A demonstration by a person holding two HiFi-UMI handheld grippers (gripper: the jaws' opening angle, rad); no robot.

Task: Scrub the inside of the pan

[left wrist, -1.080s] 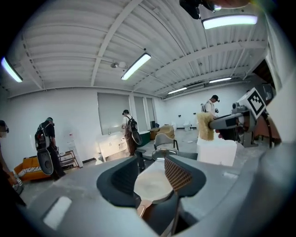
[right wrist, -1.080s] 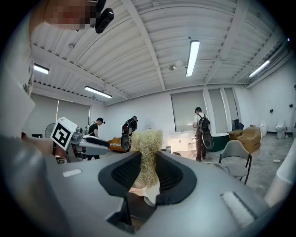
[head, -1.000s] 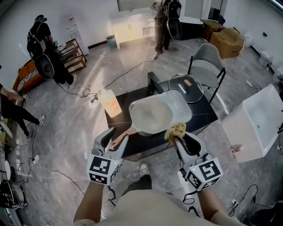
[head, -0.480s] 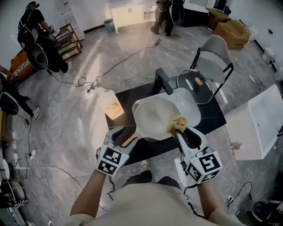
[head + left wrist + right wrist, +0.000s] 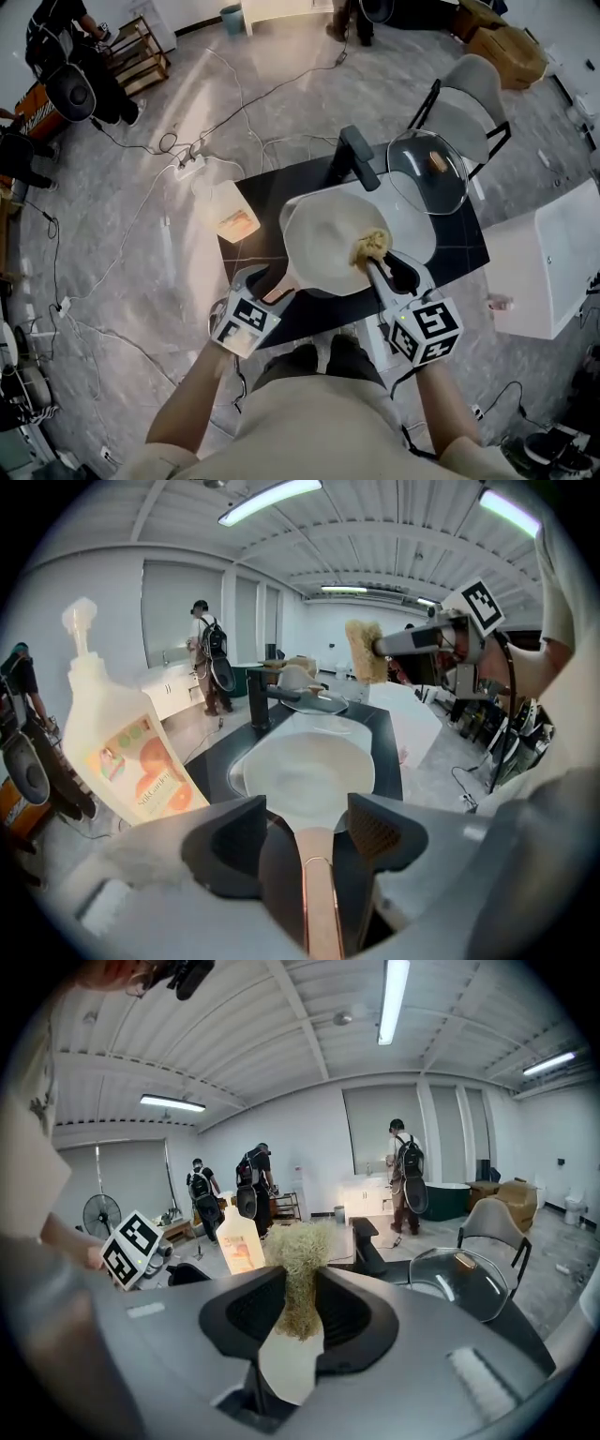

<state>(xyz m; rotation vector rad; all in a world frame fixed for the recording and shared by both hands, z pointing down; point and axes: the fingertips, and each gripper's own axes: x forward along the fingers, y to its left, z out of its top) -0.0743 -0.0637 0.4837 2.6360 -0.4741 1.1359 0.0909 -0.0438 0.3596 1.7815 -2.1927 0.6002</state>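
Off-white and smooth inside, the round, shallow pan (image 5: 333,242) sits over a pale basin sunk in a black table (image 5: 450,246), near the table's middle. Its long handle (image 5: 277,292), copper-coloured and glossy, points toward the person at the near left.

The left gripper (image 5: 261,281) is at that handle. In the left gripper view the handle (image 5: 317,902) runs straight between the two dark, ridged jaws, which are opening wide, with a gap showing on each side of it and no pad pressing.

The right gripper (image 5: 372,262) reaches over the pan's near right rim. Its jaws are closed tight on a scrub pad (image 5: 368,247), a straw-coloured, wiry tuft that bulges out beyond the tips above the pan's inner surface.

At the far edge of the basin stands a black angular tap (image 5: 354,155). To its right lies a domed glass lid (image 5: 427,172). A pale plastic bottle (image 5: 225,211) with an orange label stands at the table's left edge, and a grey chair (image 5: 469,112) is beyond the far right corner.
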